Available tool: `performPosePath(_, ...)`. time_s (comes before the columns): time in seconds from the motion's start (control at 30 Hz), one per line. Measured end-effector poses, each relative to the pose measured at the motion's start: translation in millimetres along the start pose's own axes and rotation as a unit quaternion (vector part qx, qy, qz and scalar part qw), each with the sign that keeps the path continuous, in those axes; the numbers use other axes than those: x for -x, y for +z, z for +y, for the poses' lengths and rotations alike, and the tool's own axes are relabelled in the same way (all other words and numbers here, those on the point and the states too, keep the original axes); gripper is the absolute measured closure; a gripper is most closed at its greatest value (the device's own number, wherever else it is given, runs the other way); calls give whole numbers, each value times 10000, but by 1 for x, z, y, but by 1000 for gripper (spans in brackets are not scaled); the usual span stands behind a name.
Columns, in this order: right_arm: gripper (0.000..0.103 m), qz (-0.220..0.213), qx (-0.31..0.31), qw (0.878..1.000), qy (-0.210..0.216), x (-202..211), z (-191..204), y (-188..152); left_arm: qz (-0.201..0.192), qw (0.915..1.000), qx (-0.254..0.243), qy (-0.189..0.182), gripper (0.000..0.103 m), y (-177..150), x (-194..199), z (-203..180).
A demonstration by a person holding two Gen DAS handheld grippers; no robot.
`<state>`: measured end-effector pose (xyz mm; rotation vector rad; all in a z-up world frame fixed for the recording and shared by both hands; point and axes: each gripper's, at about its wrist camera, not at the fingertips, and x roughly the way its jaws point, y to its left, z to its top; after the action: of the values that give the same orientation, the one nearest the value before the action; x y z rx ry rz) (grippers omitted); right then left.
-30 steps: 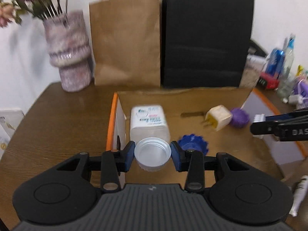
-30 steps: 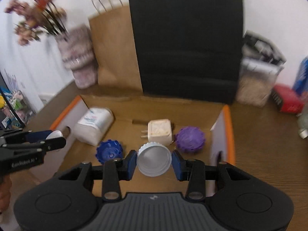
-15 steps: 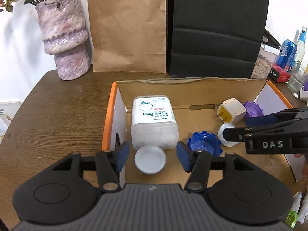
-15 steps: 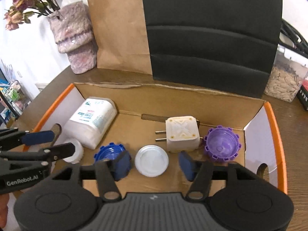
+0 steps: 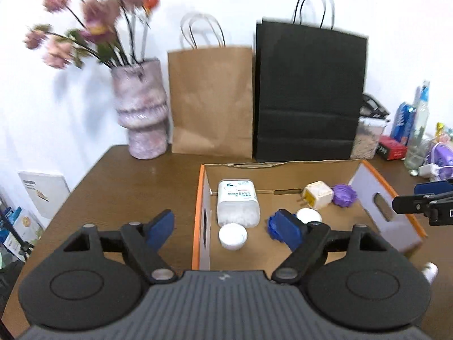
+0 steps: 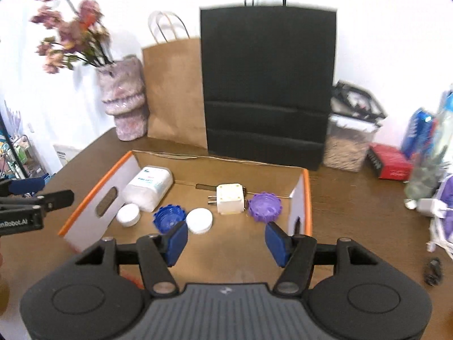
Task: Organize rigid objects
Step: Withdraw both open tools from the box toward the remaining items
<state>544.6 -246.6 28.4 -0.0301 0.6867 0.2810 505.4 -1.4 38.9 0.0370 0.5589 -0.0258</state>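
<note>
An orange-edged cardboard box [image 5: 201, 215] [image 6: 93, 204] on the brown table holds a lying white bottle [image 5: 237, 204] [image 6: 148, 187], two white caps [image 5: 232, 236] [image 6: 199, 220], a blue lid [image 6: 169, 221], a white plug adapter [image 5: 317, 198] [image 6: 230, 198] and a purple lid [image 5: 344, 195] [image 6: 265, 206]. My left gripper [image 5: 225, 226] hovers back from the box's near left corner, its jaws opening with nothing between them. My right gripper [image 6: 226, 242] stands open and empty above the box's near edge. Its finger hides part of the blue lid in the left wrist view.
Behind the box stand a pink vase [image 5: 140, 113] with flowers, a brown paper bag [image 5: 211, 102] and a black paper bag [image 5: 308, 93]. A clear container [image 6: 349, 144], a red box [image 6: 389, 161] and bottles [image 5: 419, 124] crowd the table's right side.
Both grippers let go of their white caps, which now lie in the box. Both have drawn back and up from the box, and their jaws have widened.
</note>
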Motion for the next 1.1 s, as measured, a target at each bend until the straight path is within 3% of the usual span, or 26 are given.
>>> performPosePath(0.23,40,-740,343,9967,-8,97,38,-85,-835,9959,-41,-337,12,-62,118,-2)
performPosePath(0.5,37,-1199,348,9921,-153,180,73,-202,-1554,9872,131,-340,4,-154,223,3)
performPosePath(0.83,37,-1421,-244,9895,14,250,111,-292,-1224,9919,172,-291,4,-239,283,9)
performPosePath(0.9,37,-1400,-177,9900,-19,256,117,-301,-1231,9915,138,-406,4,-248,289,13)
performPosePath(1.1,37,-1349,-180,9907,-80,258,119,-310,-978,9947,190,-264,4,-254,276,18)
